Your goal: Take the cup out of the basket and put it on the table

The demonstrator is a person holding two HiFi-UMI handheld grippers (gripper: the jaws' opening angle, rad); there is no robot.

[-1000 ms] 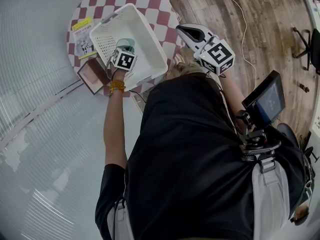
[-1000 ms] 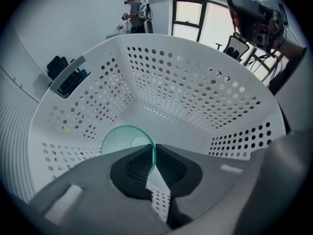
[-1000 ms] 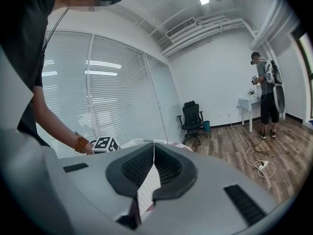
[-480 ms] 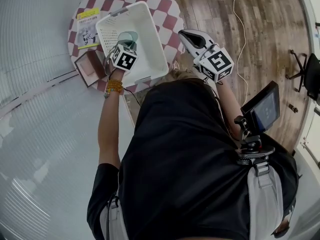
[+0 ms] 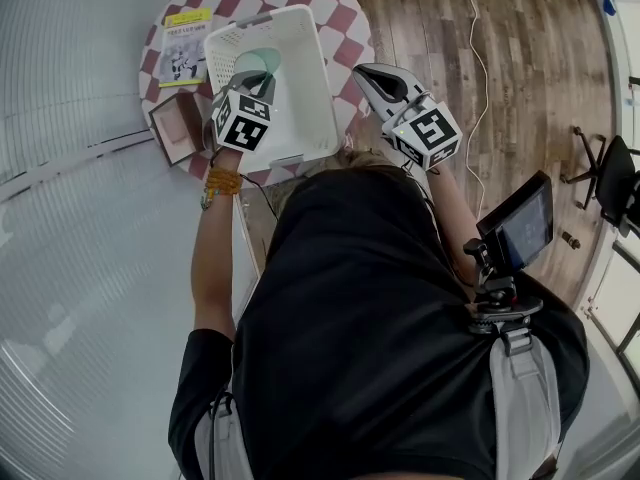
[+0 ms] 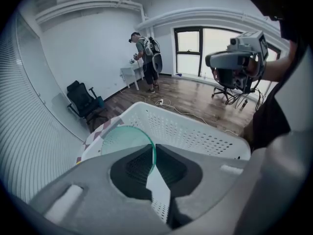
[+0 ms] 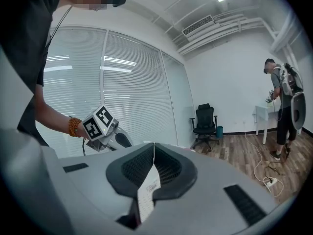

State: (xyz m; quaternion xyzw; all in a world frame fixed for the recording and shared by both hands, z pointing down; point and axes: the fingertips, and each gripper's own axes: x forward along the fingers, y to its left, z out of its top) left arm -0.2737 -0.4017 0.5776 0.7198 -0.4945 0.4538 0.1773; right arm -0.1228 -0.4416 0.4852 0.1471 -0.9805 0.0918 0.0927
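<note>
A white perforated basket (image 5: 300,30) stands on the round red-and-white checkered table (image 5: 345,18). A pale green translucent cup (image 5: 256,64) is over its inside, near the left wall. My left gripper (image 5: 250,77) reaches into the basket from the near side. In the left gripper view it (image 6: 153,149) is shut on the cup (image 6: 124,137), the thin rim pinched between the jaws, with the basket (image 6: 195,131) behind. My right gripper (image 5: 363,72) hangs to the right of the basket, off the table's edge. It (image 7: 153,149) is shut and holds nothing.
A yellow-topped booklet (image 5: 183,56) and a brown box (image 5: 175,128) lie on the table left of the basket. White cables (image 5: 480,68) trail over the wooden floor. Farther off are a standing person (image 6: 146,58) and a black office chair (image 7: 205,121).
The left gripper, with the cup in it, has risen slightly inside the basket. The right gripper has stayed beside the basket.
</note>
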